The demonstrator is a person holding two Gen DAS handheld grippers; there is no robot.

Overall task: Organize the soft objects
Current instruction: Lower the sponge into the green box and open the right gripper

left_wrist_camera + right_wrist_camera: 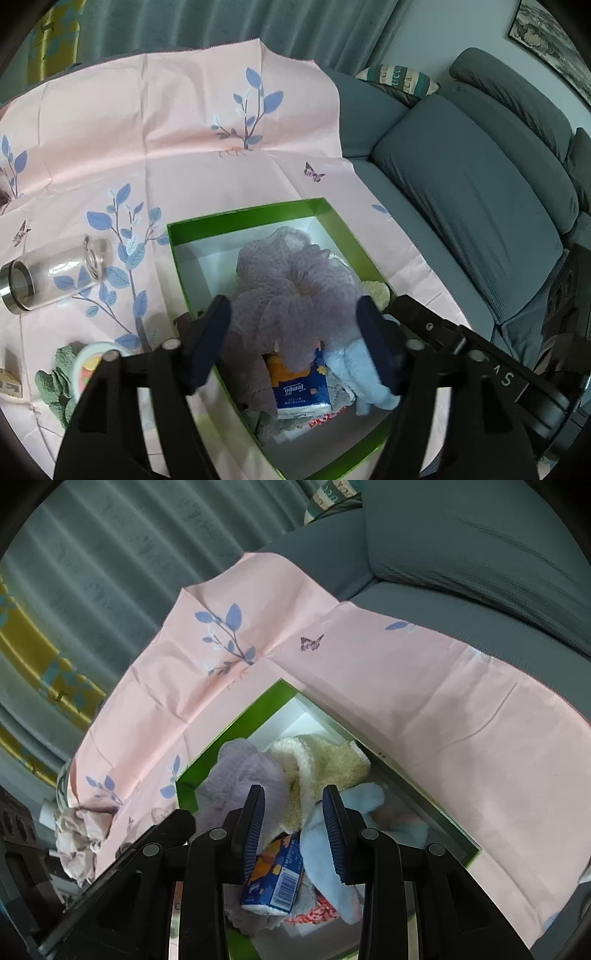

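While my left gripper [293,332] hangs open over the mesh sponge [295,273] lying ahead in the green box [177,254], my right gripper [293,823] gapes empty; springy mesh could snag a finger and lift out.

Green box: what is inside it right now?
The green box holds a purple mesh bath pouf, a tissue pack, a light blue plush cloth and a cream fluffy cloth. A red-patterned item beneath is mostly covered.

Grey-teal sofa [469,192], teal curtains [207,26], framed picture [550,40] on pale wall.
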